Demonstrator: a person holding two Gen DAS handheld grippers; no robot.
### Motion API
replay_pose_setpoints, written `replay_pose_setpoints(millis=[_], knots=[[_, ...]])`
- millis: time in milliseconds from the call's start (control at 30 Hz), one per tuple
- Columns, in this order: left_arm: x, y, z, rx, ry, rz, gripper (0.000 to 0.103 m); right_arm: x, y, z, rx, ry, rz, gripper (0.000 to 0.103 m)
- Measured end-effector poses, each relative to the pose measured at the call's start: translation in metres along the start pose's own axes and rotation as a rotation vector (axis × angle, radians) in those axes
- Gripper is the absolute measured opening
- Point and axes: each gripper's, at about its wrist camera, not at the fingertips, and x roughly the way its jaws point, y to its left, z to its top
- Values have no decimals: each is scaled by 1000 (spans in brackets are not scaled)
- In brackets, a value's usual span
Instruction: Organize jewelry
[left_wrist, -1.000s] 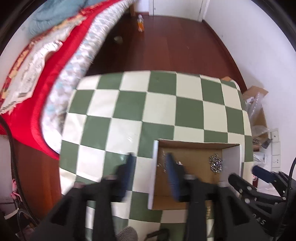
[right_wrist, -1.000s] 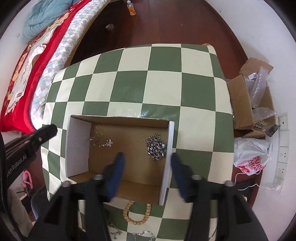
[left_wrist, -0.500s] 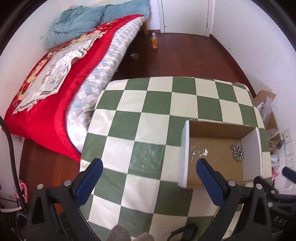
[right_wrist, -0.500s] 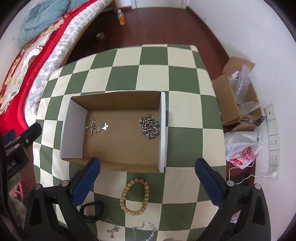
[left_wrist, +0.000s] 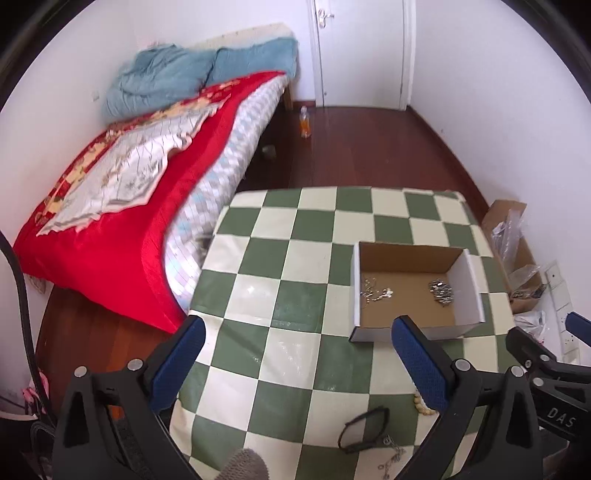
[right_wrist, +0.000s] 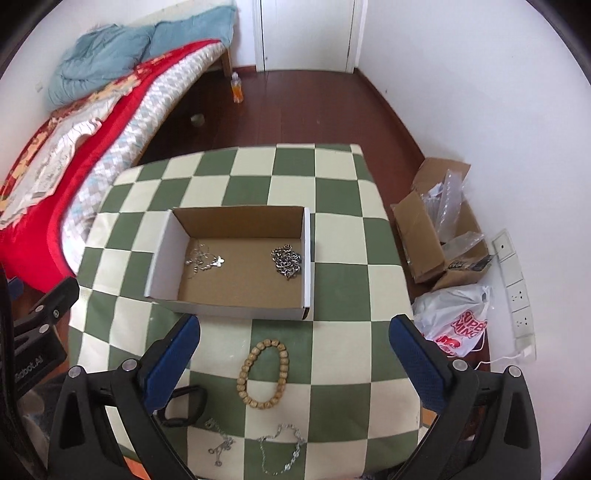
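both tongs, left tongs (left_wrist: 297, 350) and right tongs (right_wrist: 295, 350), hanging wide open and gripping nothing, cardboard box (right_wrist: 236, 280) holding two chains, bead bracelet (right_wrist: 263, 373) lying on the bench (right_wrist: 332, 369)

place: someone's bedroom at home
bed: bed (left_wrist: 122, 206) with a red quilt and a blue blanket (left_wrist: 177, 74) bunched at the head
floor: dark wood floor (right_wrist: 295, 110), white door (left_wrist: 362, 51) at the far end
clutter: open cardboard box (right_wrist: 424, 236) and a shopping bag (right_wrist: 458, 325) by the wall

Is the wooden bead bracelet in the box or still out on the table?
Out. The wooden bead bracelet lies flat on the checkered cloth, just in front of the cardboard box, apart from its front wall.
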Motion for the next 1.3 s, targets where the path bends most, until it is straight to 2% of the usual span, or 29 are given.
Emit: replay_pose_setpoints(millis=[200,367,467,533,733,933,967,1033,1167,1233,1267,1300], knots=[[-42,6,-6,6,-58,-7,103,-48,0,-16,10,-80,12,103],[-61,12,-20,21,-59,25,103,-82,-4,-27,35,-125,48,103],[-56,10,-35,49,-30,67,103,-85,-8,-37,52,-82,82,103],[-43,9,-50,58,24,77,103,-75,-13,-49,65,-25,101,103],[11,-6,-90,82,199,87,103,-9,-31,-89,115,184,107,102],[40,-26,-121,109,313,69,102,65,-48,-131,179,387,127,77],[44,-30,-125,112,327,58,102,73,-48,-135,186,406,129,72],[50,-39,-135,128,353,48,102,88,-49,-145,197,447,139,69],[55,-51,-142,144,373,37,102,109,-44,-156,174,473,126,56],[56,-56,-144,143,378,26,102,107,-32,-155,105,440,91,38],[56,-58,-146,141,381,18,102,107,-28,-156,75,437,69,21],[55,-59,-147,140,383,12,102,106,-21,-158,32,426,45,8]])
